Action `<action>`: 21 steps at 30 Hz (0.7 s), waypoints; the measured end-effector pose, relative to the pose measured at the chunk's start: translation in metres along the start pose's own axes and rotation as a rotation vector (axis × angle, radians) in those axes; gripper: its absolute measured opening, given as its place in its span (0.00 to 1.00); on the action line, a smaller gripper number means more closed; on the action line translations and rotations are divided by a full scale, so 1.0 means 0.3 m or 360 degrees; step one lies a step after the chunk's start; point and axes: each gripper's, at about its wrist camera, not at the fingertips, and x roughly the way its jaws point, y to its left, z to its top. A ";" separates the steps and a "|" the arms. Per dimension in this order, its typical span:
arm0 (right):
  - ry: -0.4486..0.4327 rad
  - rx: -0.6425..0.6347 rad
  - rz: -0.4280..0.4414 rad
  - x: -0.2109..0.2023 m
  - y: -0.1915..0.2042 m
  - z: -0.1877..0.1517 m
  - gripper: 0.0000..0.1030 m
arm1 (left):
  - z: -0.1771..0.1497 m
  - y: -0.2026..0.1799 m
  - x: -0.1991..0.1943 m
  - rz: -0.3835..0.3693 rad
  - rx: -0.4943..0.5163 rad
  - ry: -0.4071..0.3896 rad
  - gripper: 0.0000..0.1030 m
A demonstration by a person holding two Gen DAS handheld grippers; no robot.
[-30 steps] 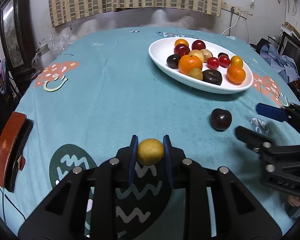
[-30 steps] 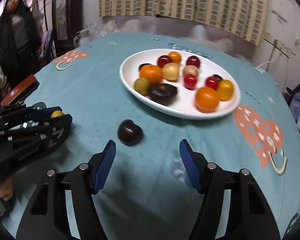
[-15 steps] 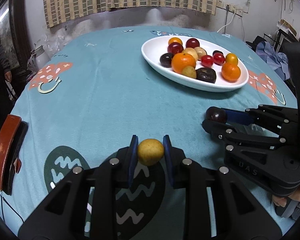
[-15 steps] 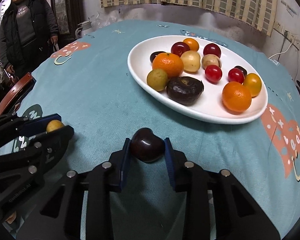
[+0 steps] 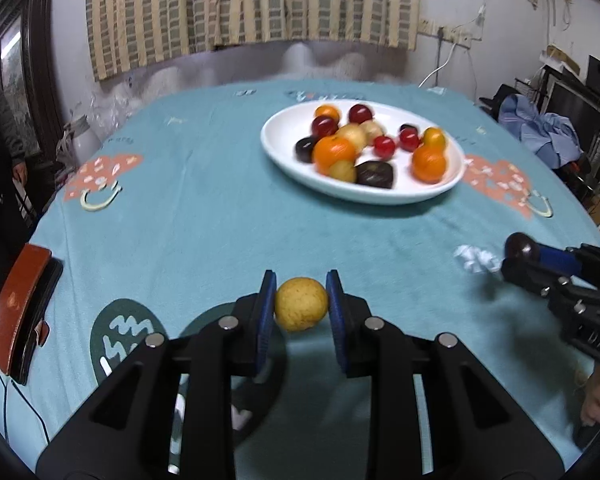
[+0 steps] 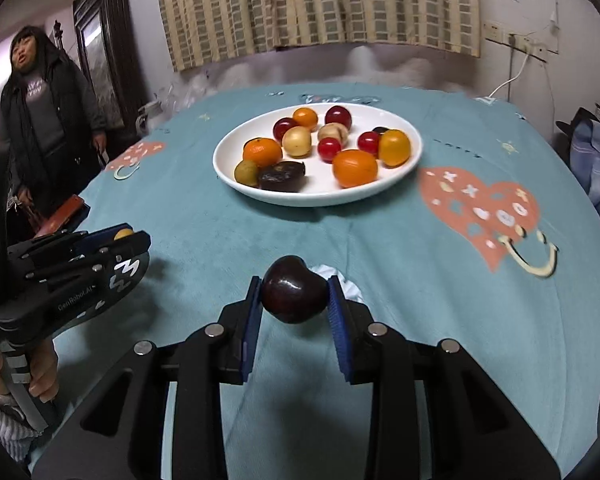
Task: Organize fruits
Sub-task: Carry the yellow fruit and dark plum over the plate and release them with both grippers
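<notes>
two fruits are clamped, a yellow fruit (image 5: 300,309) in the left gripper (image 5: 300,312) and a dark plum (image 6: 294,295) in the right gripper (image 6: 294,300), with the white plate (image 6: 236,184) straight ahead, nearer the right.

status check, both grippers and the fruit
Left gripper shut on yellow fruit. Right gripper shut on dark plum. White plate ahead, path open.

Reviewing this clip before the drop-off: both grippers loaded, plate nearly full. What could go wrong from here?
1. The plate is crowded; a dropped plum or yellow fruit may knock others or roll off.
2. Both fruits are round and pinched only at their sides, so either could slip.
3. The left gripper and right gripper may collide near the plate.
</notes>
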 end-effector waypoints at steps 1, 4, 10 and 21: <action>-0.0017 -0.0011 0.0011 -0.009 0.004 0.005 0.31 | 0.003 -0.025 -0.016 0.0010 0.0021 -0.0030 0.25; -0.0026 -0.0030 0.0013 -0.013 0.014 0.008 0.31 | 0.012 -0.087 -0.051 -0.0010 0.0069 -0.0088 0.25; -0.0026 0.0057 0.0017 -0.024 -0.025 0.030 0.31 | 0.075 -0.122 -0.038 -0.0050 0.0107 -0.0077 0.25; -0.0239 0.0134 -0.0076 0.005 -0.076 0.386 0.32 | 0.392 -0.081 0.109 0.0033 -0.0040 -0.0174 0.25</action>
